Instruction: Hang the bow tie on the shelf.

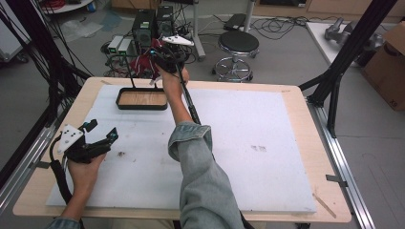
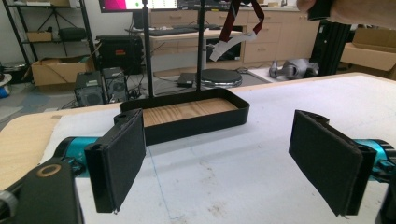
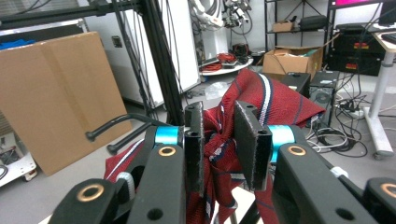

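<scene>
Right gripper has its jaws clamped on a dark red striped necktie, fabric bunched between the pads. In the high view it's raised over the far edge of the table, just above the black tray stand. The stand has a wood-grain floor and two upright black rods; the tie hangs up near the rod tops (white label visible). Left gripper sits low over the white mat at the near left, jaws spread wide, nothing between them, pointed at the tray.
</scene>
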### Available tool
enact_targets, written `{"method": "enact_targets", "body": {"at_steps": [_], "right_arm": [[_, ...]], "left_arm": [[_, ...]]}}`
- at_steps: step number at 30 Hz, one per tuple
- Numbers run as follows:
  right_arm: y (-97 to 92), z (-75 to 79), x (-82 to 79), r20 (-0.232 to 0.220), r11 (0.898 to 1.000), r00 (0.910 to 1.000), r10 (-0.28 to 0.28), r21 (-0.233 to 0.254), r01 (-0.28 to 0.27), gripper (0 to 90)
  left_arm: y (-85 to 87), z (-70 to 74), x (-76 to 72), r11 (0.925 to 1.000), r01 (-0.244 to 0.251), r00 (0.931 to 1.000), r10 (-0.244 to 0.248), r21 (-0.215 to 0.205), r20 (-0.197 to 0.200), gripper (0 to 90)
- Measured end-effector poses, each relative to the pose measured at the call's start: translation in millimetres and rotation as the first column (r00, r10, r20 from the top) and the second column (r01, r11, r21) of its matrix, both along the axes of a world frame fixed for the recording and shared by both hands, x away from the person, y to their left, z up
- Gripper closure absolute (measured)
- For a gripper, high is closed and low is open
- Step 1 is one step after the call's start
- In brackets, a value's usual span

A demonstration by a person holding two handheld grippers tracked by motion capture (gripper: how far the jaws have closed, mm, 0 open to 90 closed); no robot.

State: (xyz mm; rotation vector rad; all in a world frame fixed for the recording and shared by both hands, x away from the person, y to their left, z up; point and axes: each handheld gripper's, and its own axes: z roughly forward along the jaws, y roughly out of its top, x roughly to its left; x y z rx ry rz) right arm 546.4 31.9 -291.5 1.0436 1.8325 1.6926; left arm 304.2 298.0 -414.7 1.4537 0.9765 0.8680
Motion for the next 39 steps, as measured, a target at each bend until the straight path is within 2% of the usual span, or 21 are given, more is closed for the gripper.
{"method": "enact_targets", "body": {"at_steps": [5,11,16,20,22,30,39], "right_arm": [[-2.6,-4.5,7.1,-0.022,1.000,0.9996,-0.019,0.004,0.019,74.1],[-19.2,-8.5,11.9,-0.048,0.998,0.9971,-0.059,0.010,0.060,74.0],[-34.7,-16.0,10.8,-0.072,0.998,0.9955,-0.062,0.010,0.063,73.7],[-47.3,-26.2,10.9,-0.111,0.997,0.9923,-0.055,0.055,0.061,73.7],[-51.8,-30.8,11.9,-0.129,0.996,0.9900,-0.058,0.060,0.066,73.7],[-50.6,-44.2,17.2,-0.184,0.996,0.9823,-0.037,0.075,0.052,72.4],[-47.4,-51.1,19.5,-0.205,0.996,0.9785,-0.024,0.084,0.042,69.2]], "left_arm": [[1.5,-0.6,-0.7,1.0000,-0.005,1.0000,0.005,-0.003,0.003,19.0],[1.9,-0.6,-1.1,1.0000,-0.004,1.0000,0.004,0.001,0.002,19.0],[0.0,-0.9,-0.5,1.0000,-0.001,1.0000,0.001,0.000,0.004,19.0],[-1.7,-1.4,0.4,1.0000,0.004,1.0000,-0.004,0.002,0.001,19.1],[-2.6,-1.7,1.0,0.9999,0.009,1.0000,-0.009,0.007,-0.002,19.0],[-3.7,-2.1,1.6,0.9999,0.011,0.9999,-0.011,0.012,-0.003,19.1],[-3.3,-2.0,1.4,0.9998,0.014,0.9999,-0.014,0.013,-0.004,19.1]]}}
